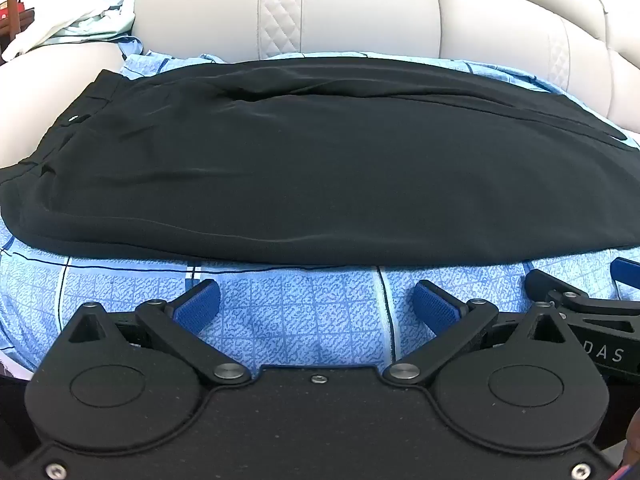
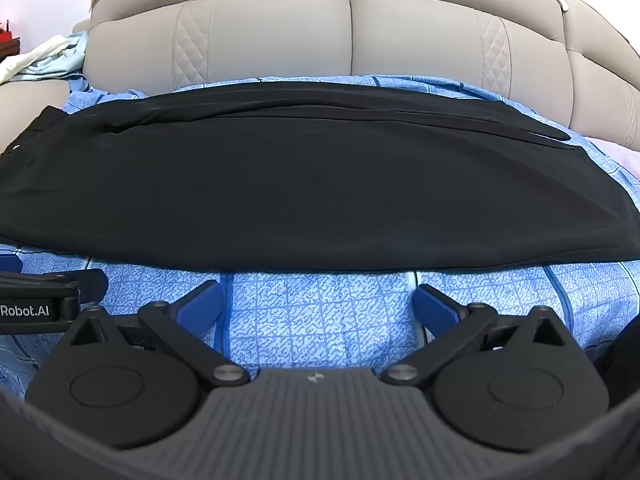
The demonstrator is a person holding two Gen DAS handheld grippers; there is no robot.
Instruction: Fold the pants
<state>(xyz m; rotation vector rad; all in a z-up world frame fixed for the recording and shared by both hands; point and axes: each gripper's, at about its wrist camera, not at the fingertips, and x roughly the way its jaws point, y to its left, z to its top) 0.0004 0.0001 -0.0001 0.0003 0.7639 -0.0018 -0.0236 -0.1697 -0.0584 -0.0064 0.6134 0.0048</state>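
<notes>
Black pants [image 1: 280, 168] lie flat across a blue patterned sheet [image 1: 288, 312], waistband with a button at the left, legs stacked and running right. They also show in the right wrist view [image 2: 304, 184]. My left gripper [image 1: 316, 306] is open and empty, just short of the pants' near edge. My right gripper [image 2: 318, 306] is open and empty, also just short of the near edge, further right along the legs. Each gripper shows at the side of the other's view: the right one [image 1: 580, 300] and the left one [image 2: 48, 292].
A beige padded sofa back [image 1: 360, 12] rises behind the pants and shows in the right wrist view [image 2: 352, 32]. Pale green and white clothes [image 1: 84, 24] lie heaped on the sofa arm at the far left.
</notes>
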